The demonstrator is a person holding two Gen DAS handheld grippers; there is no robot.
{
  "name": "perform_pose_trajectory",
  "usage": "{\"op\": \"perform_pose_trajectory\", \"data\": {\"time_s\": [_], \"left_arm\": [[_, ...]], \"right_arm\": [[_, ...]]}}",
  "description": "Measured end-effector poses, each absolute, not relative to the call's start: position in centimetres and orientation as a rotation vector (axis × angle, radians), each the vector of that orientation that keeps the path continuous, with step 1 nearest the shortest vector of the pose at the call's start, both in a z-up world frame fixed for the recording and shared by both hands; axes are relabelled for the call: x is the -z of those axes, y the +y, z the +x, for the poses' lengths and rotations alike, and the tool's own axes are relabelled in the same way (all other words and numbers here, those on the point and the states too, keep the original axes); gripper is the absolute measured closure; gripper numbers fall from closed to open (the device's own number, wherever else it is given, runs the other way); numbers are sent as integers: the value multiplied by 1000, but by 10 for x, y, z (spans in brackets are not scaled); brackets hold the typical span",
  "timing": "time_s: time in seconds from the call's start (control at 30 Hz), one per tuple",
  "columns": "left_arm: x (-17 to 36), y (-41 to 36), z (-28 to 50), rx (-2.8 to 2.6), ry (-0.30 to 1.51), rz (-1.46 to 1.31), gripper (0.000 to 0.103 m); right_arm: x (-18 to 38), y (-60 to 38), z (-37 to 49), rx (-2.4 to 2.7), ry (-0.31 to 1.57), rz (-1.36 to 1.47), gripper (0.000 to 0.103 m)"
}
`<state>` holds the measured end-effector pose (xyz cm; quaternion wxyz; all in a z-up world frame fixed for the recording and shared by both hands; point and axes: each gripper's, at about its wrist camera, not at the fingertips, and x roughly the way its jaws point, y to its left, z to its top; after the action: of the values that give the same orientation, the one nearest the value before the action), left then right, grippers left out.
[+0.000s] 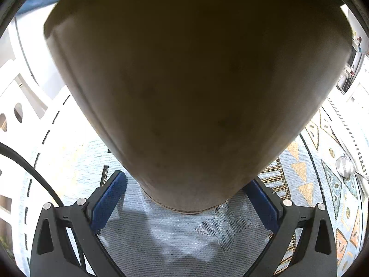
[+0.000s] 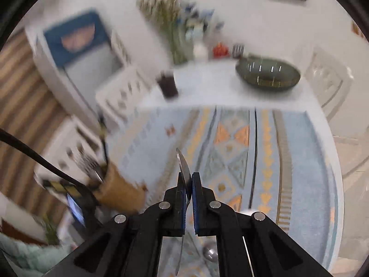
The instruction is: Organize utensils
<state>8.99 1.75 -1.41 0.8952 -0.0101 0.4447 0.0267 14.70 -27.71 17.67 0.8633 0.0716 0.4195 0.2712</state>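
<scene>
Right claw (image 2: 188, 184) grips seemingly a knife (image 2: 183, 164), blurred.

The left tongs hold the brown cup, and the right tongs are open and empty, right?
Not quite. In the right wrist view, the right tongs are shut on a knife. The left tongs do hold the brown cup.

Two wrist fisheyes, both angled downward
Left view sits tight against the tan cylindrical holder (image 1: 196, 80); right view looks from higher across the patterned blue woven cloth (image 2: 297, 161), sharing both.

no readable text, labels or numbers
</scene>
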Motion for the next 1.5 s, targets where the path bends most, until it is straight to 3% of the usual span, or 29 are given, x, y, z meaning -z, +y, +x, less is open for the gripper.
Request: {"op": "perform_pose_trajectory", "data": {"time_s": [0.17,0.33,0.73,1.03,1.1,1.17,1.2,1.5], "left_arm": [[14,17,90,-55,922,-21,1],[13,16,90,-56,923,-19,1],[13,15,90,-57,923,-18,1],[13,15,90,-57,924,-18,0],[13,15,90,-58,924,-17,0],[13,15,90,-59,925,-15,0],[13,15,90,-59,926,-15,0],[11,12,91,-61,926,-12,0]], "right_arm": [[-242,-266,153,-621,690,275,99],[-270,-235,160,-690,588,382,99],[-234,-125,169,-759,662,223,99],[-201,-106,158,-733,690,107,98],[-199,-107,160,-736,738,95,92],[-202,-113,160,-740,749,107,73],[-206,-120,158,-735,735,119,70],[-279,-205,139,-689,596,241,63]]}}
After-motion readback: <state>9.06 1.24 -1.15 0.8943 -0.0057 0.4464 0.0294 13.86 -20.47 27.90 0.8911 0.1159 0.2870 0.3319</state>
